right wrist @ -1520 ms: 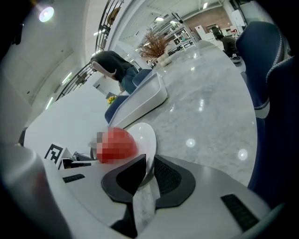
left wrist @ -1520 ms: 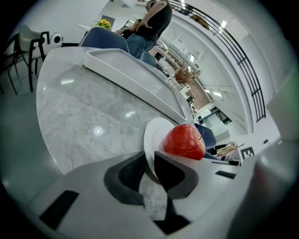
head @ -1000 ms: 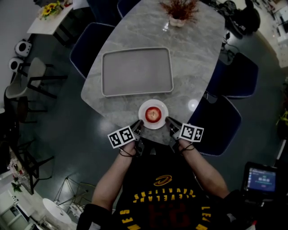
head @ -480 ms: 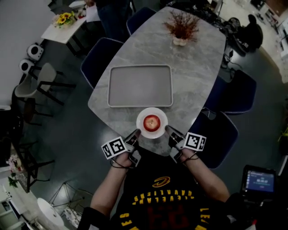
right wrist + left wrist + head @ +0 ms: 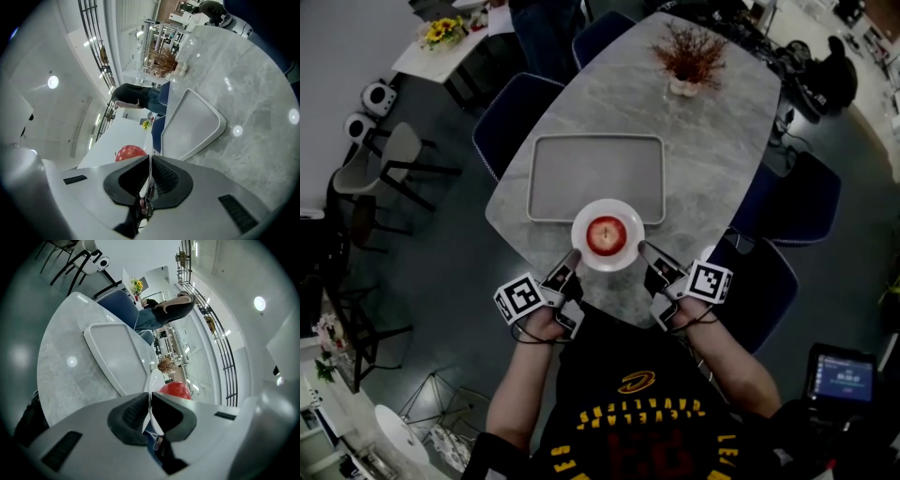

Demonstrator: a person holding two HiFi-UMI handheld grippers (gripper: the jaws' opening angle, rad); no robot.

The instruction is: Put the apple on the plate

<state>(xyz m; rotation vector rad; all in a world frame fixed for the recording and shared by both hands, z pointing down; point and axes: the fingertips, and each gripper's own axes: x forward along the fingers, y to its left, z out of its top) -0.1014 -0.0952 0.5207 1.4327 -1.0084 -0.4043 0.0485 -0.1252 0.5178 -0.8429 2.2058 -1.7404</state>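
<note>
Red apple on white plate, left tool's jaws closing on rim

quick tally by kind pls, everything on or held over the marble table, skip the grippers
tray: 1
plate: 1
apple: 1
vase of dried twigs: 1
total: 4
</note>
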